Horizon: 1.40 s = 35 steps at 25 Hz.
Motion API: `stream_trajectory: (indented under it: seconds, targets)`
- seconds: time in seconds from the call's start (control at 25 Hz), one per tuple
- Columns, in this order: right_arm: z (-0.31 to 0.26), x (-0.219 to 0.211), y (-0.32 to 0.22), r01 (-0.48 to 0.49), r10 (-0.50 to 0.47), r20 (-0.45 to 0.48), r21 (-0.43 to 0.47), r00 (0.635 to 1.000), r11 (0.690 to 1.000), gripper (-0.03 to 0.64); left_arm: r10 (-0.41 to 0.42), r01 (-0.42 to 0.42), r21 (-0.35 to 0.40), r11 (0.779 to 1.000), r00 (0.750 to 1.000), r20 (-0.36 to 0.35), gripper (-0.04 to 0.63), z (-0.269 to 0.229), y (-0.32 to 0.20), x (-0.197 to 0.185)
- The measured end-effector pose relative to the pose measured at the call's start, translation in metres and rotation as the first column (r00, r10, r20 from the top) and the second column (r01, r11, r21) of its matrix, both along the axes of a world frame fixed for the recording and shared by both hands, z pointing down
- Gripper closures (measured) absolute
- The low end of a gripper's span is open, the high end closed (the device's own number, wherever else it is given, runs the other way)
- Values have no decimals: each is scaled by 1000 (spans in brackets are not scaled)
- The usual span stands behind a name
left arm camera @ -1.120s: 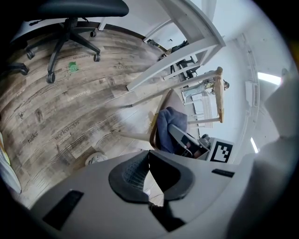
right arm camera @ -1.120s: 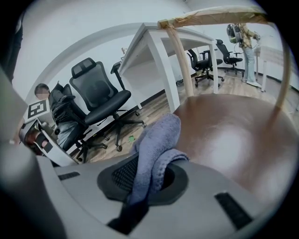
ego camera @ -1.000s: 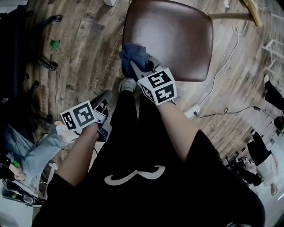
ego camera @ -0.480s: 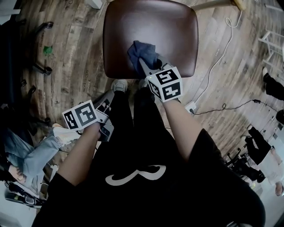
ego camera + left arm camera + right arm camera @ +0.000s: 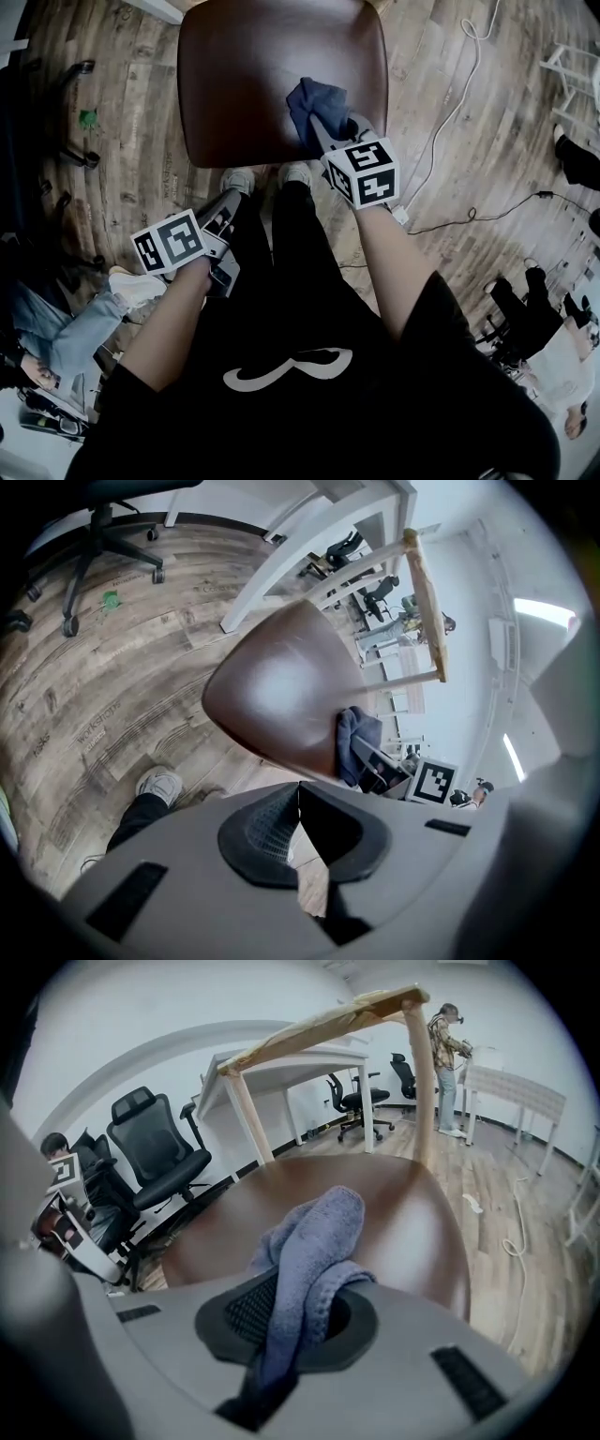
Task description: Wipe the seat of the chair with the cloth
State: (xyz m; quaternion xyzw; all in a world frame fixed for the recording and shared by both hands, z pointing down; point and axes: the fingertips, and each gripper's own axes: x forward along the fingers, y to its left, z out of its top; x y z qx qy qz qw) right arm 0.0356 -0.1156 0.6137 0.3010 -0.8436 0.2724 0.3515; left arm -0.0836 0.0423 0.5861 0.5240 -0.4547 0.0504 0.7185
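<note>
Right gripper (image 5: 322,131), fingers pinching the blue cloth (image 5: 309,101), which lies on the brown chair seat (image 5: 244,75) near its near-right corner. Left gripper (image 5: 225,204) is off the chair, fingers pressed together, empty. Wiping well likely needs steady downward pressure and overlapping passes.

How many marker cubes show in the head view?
2. One marker cube sits on the left claw, at lower left, clear of the seat. The other rides the right claw, at the seat's near right edge, just behind the cloth.
</note>
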Motion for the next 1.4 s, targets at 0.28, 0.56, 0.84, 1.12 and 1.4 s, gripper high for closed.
stream_trajectory:
  seconds: [0.28,0.56,0.84,1.12,1.4]
  targets:
    - [1,42,-10,-32,33,-12,19,999,999,568,46,-46,-3,999,999,5,580,1,-11,29]
    - [2,94,-21,-93,94,-26,34,995,995,568,79,-79,-3,997,997,6,581,1,-23,58]
    - [4,136,-26,-255,255,0,-27,967,967,568,102,-101,-7,995,995,9,580,3,-25,81]
    - [-20,168,-16,-441,459,115,-147,881,885,568,115,-115,38,993,993,4,580,-25,-46,97]
    - [-105,169,19,-422,469,298,-210,831,882,568,178,-175,132,976,984,-8,580,-85,-48,108]
